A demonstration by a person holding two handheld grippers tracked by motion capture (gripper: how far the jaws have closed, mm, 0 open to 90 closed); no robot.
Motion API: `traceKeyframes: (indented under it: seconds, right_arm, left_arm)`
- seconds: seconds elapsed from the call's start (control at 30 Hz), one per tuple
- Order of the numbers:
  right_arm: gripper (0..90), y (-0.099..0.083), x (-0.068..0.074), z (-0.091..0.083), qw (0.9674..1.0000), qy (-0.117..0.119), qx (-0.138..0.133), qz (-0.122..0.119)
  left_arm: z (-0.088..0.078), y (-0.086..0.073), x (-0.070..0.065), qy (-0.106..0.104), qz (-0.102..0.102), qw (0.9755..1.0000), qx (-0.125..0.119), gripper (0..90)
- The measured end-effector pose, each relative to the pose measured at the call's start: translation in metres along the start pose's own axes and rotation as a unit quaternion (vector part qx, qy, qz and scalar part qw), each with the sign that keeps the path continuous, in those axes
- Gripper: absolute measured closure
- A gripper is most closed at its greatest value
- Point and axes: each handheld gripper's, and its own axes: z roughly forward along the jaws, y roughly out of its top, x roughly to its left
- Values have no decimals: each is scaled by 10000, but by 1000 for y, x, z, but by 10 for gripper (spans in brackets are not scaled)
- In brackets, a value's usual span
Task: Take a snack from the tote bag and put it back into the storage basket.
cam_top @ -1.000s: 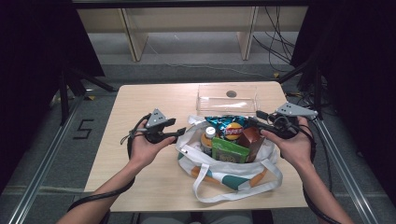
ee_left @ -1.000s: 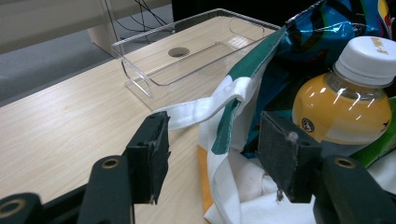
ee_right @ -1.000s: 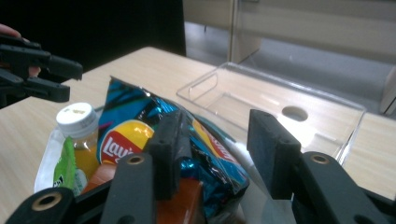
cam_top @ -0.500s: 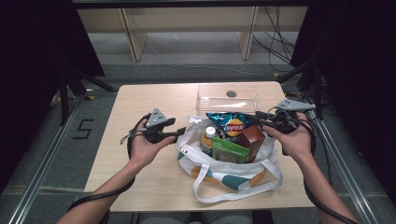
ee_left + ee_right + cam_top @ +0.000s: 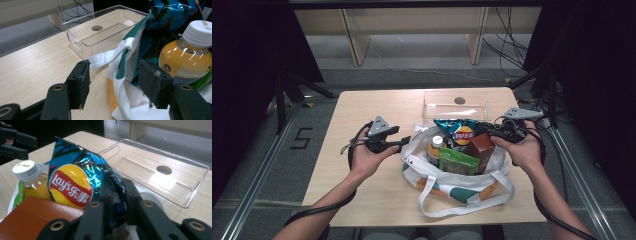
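The chip bag [image 5: 75,182] stands upright in the tote [image 5: 462,182], at its far side, nearest the clear tray [image 5: 455,104]. Its long axis runs up and down, crimped top edge upward, and the logo faces the person. The right gripper [image 5: 117,195] has just been closing and its jaws now pinch the bag's right edge — foil shows crushed between the black fingers. The left gripper [image 5: 115,82] is at the tote's left rim with jaws standing well apart; the white-and-green rim and a strap lie between the pads [image 5: 155,85], which do not press on them.

The bag will likely handle as light and soft: air-filled, slick foil, brittle contents. A pinch on the crimped seam or side edge, as here, looks safer than squeezing the middle — the foil may slip, so a straight upward lift seems wise. Just in front of the bag in the tote are a juice bottle [image 5: 186,57], a brown box [image 5: 482,148] and a green packet [image 5: 457,162].
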Motion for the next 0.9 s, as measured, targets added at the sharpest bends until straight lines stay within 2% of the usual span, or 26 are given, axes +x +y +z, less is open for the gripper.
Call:
traceKeyframes:
  seconds: [0.03,0.1,0.2,0.23,0.27,0.3,0.33,0.37,0.43,0.5,0.57,0.6,0.77,0.8,0.9]
  right_arm:
    - [869,0,2,0,10000,22,17,49]
    - [884,1,3,-1,10000,-16,59,-27]
    - [898,-1,6,0,9999,-43,-113,38]
    - [900,-1,6,-1,9999,-75,-92,-38]
    - [900,-3,8,0,9996,-132,-250,53]
    - [900,-4,8,-1,9996,-122,-255,71]
    - [900,-4,7,-1,9995,-95,-317,-20]
    - [900,-5,9,-3,9995,-120,-280,94]
    - [900,-5,7,-5,9987,-208,-469,-65]
    - [900,-4,7,-5,9978,-187,-633,67]
    - [900,-2,6,-9,9971,-214,-733,73]
    - [900,-1,5,-9,9962,-217,-840,-20]
    - [900,3,11,-15,9952,-193,-953,82]
    - [900,5,10,-16,9941,-250,-1049,-94]
    - [900,8,15,-18,9942,-250,-1044,72]
  left_arm:
    - [0,0,0,3,0,10000,3,415]
    - [1,-1,0,0,-9,10000,6,415]
    - [1,-1,0,1,-14,10000,14,414]
    - [1,-1,1,7,-25,10000,15,414]
    - [0,-1,1,9,-27,10000,11,414]
    - [0,-1,1,11,-34,10000,6,414]
    - [0,-1,1,13,-43,10000,1,414]
    - [0,-1,1,13,-40,10000,4,414]
    - [0,-2,1,12,-56,10000,13,414]
    - [1,-2,1,7,-56,10000,16,414]
    - [1,-2,1,15,-60,10000,23,414]
    - [1,-2,1,5,-66,10000,22,414]
    - [1,-2,1,9,-77,10000,12,413]
    - [2,-2,2,-19,-84,10000,-3,413]
    - [1,-2,2,9,-90,10000,0,412]
